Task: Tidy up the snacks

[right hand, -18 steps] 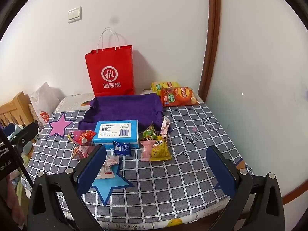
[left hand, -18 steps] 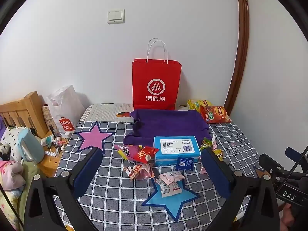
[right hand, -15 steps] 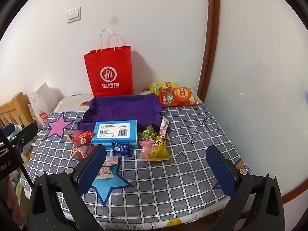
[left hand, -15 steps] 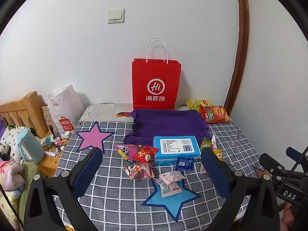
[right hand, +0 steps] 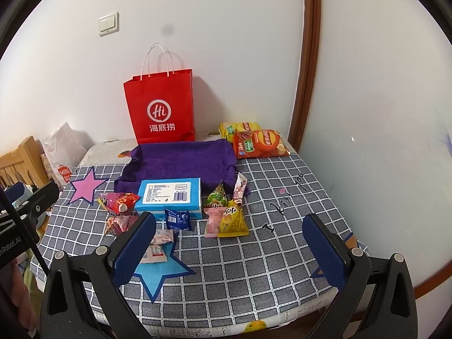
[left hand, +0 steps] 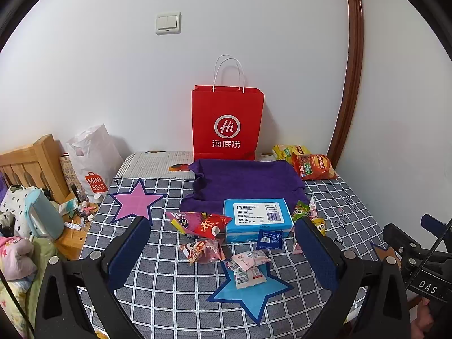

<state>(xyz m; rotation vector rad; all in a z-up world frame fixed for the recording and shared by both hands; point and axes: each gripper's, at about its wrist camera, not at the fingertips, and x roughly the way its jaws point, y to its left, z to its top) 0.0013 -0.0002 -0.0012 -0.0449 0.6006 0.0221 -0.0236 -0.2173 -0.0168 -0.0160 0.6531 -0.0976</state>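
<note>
fingers [left hand: 128,250] spread, hiding snacks [left hand: 309,221] behind.

Both grippers open and empty, held above the checked cloth [left hand: 175,288].

The left gripper [left hand: 223,251] points forward and downward at the cloth, jaws spread wide, nothing between the blue pads [left hand: 128,254]. The right gripper [right hand: 228,243] takes the same downward tilt, jaws equally wide, pads [right hand: 325,250] clear of any contact. In the left wrist view, the right gripper's body appears at the cloth's right edge; in the right wrist view, the left gripper's body appears at the cloth's left edge.
</note>
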